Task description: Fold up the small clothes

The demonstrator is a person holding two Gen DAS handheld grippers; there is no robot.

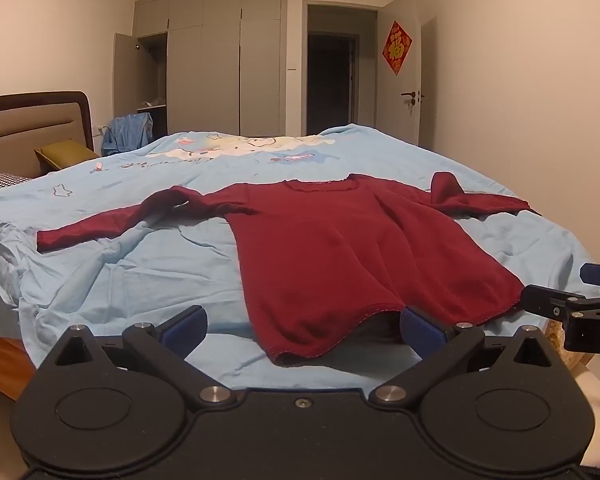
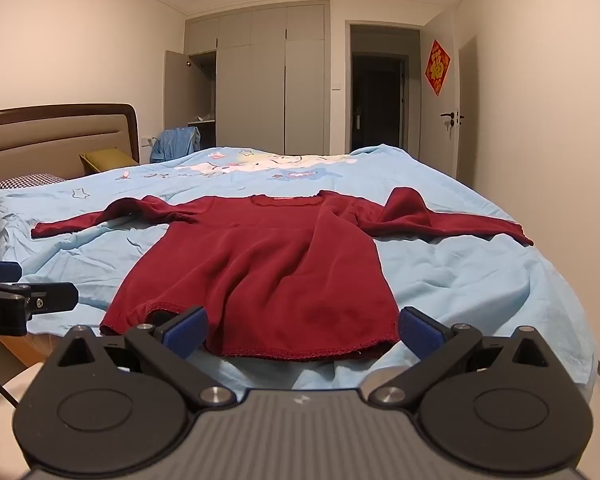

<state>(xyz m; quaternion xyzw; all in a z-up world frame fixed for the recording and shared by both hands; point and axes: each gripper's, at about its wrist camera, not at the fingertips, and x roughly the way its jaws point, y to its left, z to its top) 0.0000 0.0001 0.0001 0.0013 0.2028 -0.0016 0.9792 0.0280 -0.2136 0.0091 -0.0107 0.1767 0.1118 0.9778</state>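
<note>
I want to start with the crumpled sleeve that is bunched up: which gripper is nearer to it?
Right. The bunched sleeve lies on the right gripper's side, past the hem's right end. The left gripper sits at the hem's other end, so the whole red top lies between.

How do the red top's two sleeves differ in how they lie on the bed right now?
The left sleeve lies mostly flat, stretched outward, with one low hump near the shoulder. The right sleeve also reaches outward, but fabric near its shoulder stands up in a tall peak. Both belong to the red top, rest on the blue sheet, and neither is folded in yet.
</note>
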